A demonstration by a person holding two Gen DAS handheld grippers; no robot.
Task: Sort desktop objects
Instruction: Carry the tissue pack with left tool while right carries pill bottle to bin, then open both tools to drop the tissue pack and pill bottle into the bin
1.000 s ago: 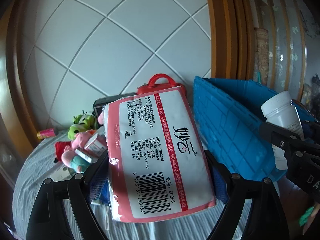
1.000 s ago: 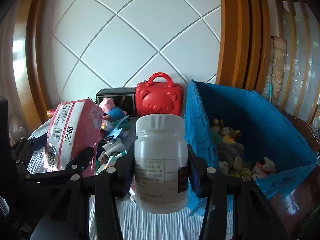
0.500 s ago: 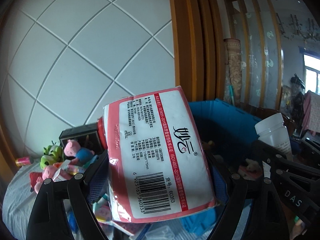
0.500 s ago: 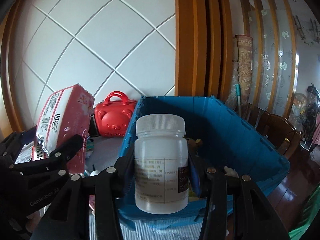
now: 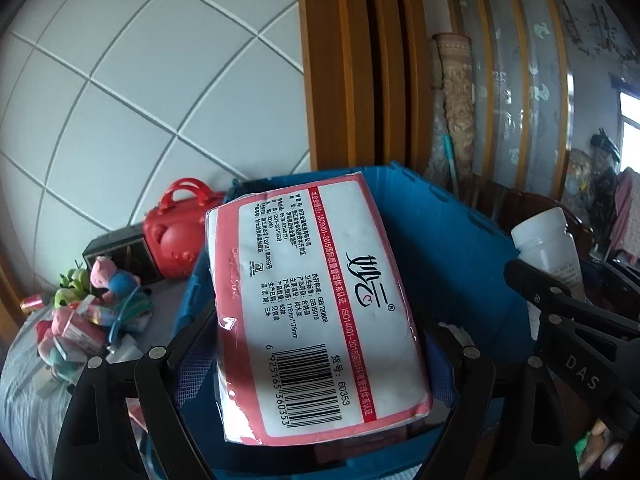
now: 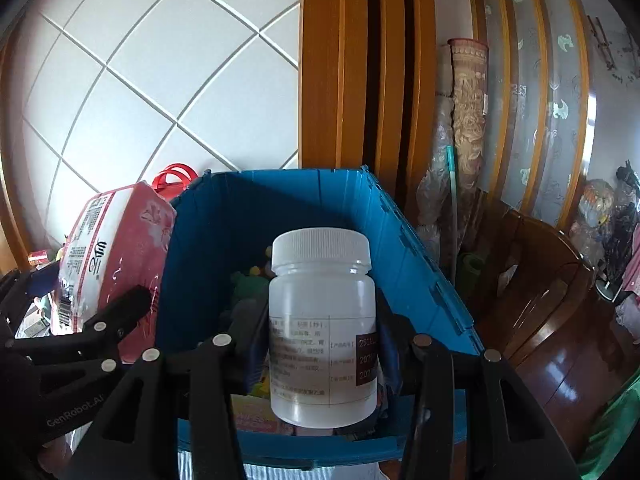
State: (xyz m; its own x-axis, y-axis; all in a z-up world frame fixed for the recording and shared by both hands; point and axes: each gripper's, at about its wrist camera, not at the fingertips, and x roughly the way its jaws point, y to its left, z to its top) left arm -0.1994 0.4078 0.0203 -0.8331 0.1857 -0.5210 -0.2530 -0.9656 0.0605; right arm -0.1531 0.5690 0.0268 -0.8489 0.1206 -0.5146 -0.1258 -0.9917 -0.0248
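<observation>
We count two grippers, each carrying one item, and one blue crate [image 6: 404, 248] beneath them. Starting at the left of the left wrist view, a heap of small toys and packets [image 5: 92, 316] lies on the grey cloth [image 5: 24, 396], too jumbled for us to count; behind it stand one dark box [image 5: 124, 252] and one red bear-faced case [image 5: 176, 240], the case just beside the crate's left wall. Next comes our left gripper [image 5: 320, 364], its fingers pinching one red-and-white tissue pack [image 5: 316, 304] by the long sides near its barcode end. The pack's long axis runs away from us, tilted a little leftward at the far end, printed face up, and it hangs over the open crate with its far end reaching toward the back wall. Farther right, our right gripper [image 6: 322, 352] clamps one white screw-cap bottle [image 6: 322, 328] around its lower body. The bottle stands upright, cap on top, above the crate's near rim and interior. In the right wrist view the crate holds soft toys and coloured items at its bottom, partly hidden, so we cannot count them. Open space shows between the bottle and the crate's far and right walls; on the left the tissue pack overlaps the left rim. Right of the crate we see dark polished wooden furniture [image 6: 560, 320] near its outer wall.
</observation>
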